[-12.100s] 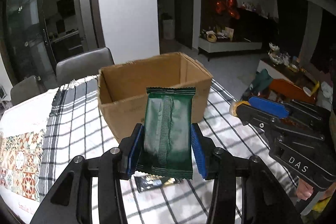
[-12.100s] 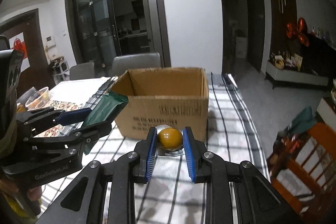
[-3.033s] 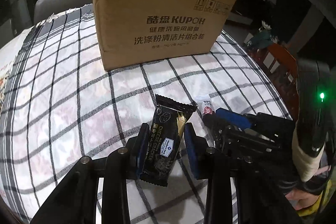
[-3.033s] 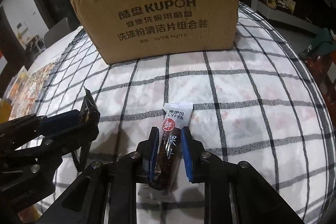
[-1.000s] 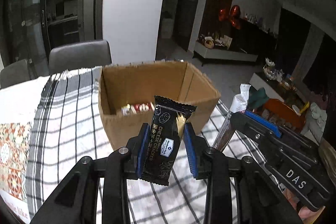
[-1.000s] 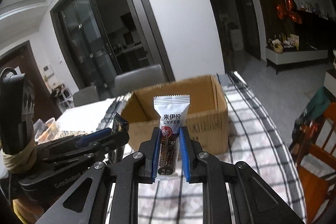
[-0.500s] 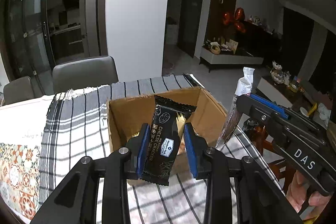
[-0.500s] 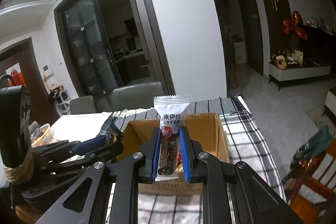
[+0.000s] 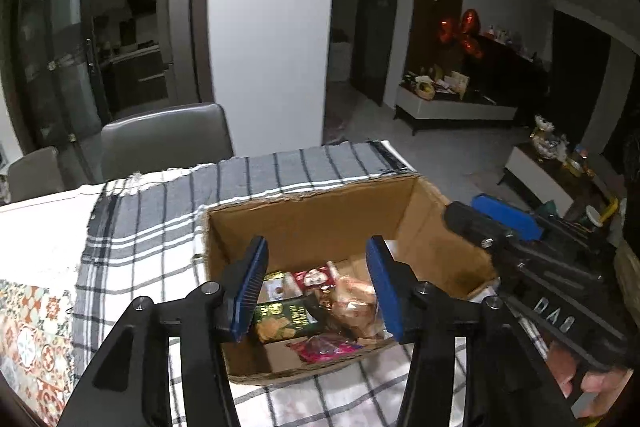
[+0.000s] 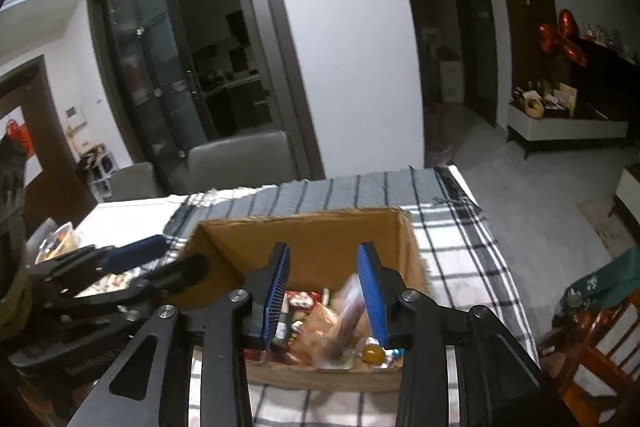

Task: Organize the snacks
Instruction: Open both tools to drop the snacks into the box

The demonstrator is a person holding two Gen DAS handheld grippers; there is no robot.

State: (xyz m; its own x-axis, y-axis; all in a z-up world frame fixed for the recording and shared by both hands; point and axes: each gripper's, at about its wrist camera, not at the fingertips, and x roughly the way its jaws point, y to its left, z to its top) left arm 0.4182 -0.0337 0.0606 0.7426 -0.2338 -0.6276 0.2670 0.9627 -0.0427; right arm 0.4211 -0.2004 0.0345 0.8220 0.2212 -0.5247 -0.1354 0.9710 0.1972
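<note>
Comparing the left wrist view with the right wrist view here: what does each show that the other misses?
Left wrist only: a green cracker packet and a pink wrapper in the cardboard box.

Right wrist only: a round yellow snack and a blurred packet dropping below the opening jaws.

Both: the box on the checked cloth, and both the left gripper and right gripper opening, gripping nothing.

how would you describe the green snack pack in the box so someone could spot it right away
Find the open cardboard box on the checked tablecloth. Look among the wrappers on its floor, toward the near left side. The green pack lies flat there with crackers pictured on its dark green front; the packs beside it are red, pink or clear.
</note>
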